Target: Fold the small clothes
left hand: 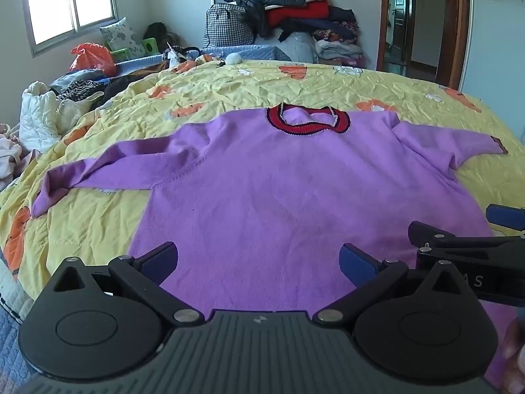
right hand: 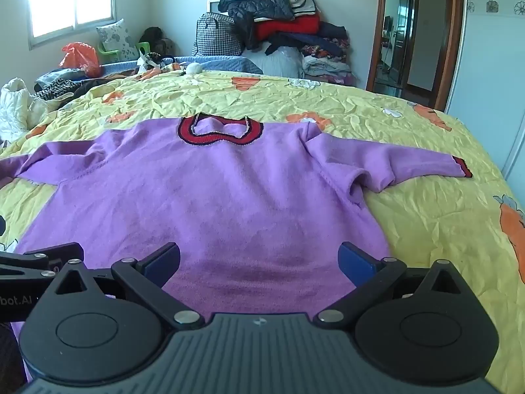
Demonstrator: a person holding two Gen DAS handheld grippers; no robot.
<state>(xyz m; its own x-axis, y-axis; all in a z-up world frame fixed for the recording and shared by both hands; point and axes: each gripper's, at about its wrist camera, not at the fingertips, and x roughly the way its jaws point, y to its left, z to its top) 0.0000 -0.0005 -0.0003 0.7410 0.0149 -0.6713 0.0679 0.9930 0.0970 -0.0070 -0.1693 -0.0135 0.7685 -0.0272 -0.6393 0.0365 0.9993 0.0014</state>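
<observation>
- Between our jaws we see a purple sweater (left hand: pixel 262 177) with a red, dark-edged collar (left hand: pixel 307 121).
- Beyond it, our bedspread (right hand: pixel 410 124) is yellow with orange and white flowers.
- Our grippers' pads (right hand: pixel 356 261) are blue on black arms.

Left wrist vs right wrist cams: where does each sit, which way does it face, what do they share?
Left wrist: on the left gripper, low over the hem of the purple sweater, facing its collar; own open fingers show, the right gripper's fingers at its right edge.
Right wrist: on the right gripper, same heading, further right along the hem; own open fingers show, the left gripper's finger at its left edge.
Shared: sweater, yellow bedspread, clothes pile, window, doorway.
</observation>
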